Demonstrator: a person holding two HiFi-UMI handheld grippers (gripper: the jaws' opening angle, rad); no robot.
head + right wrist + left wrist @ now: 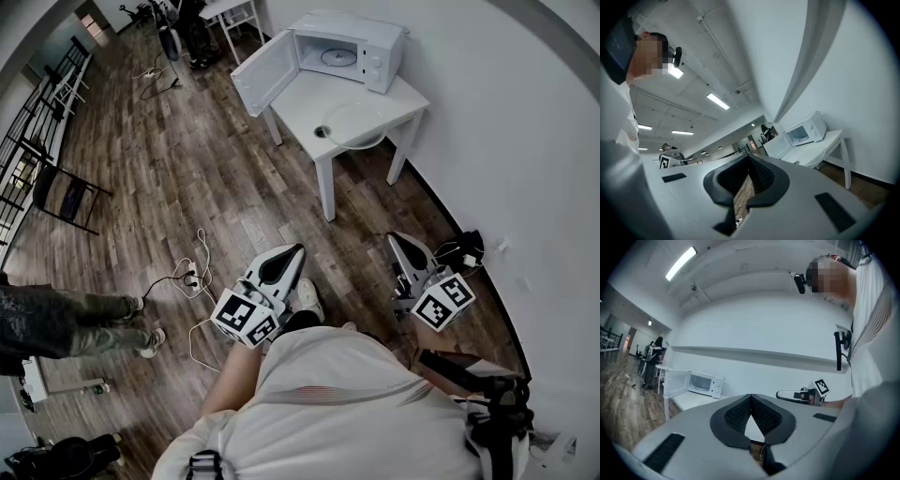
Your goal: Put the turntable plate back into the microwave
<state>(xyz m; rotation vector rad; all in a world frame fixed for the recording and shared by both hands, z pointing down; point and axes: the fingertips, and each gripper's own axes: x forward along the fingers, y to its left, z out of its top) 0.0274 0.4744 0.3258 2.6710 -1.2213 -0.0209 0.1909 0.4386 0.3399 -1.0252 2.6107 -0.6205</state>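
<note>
The white microwave (352, 47) stands on a small white table (305, 94) by the wall, with its door (262, 73) swung open to the left. The clear glass turntable plate (361, 120) lies on the table in front of the microwave, and a small dark ring (322, 131) sits beside it. Both grippers are held close to the person's body, well short of the table, pointing level toward it. My left gripper (292, 251) (751, 397) is shut and holds nothing. My right gripper (398, 239) (750, 159) is shut too, also holding nothing. The microwave (705, 383) (806, 131) is far off in both gripper views.
Wooden floor lies between me and the table. White cables (187, 277) trail on the floor to the left. A person (56, 319) stands at far left. A black stand (66, 197) is further left. The wall runs along the right, with a plug and cords (464, 248) at its foot.
</note>
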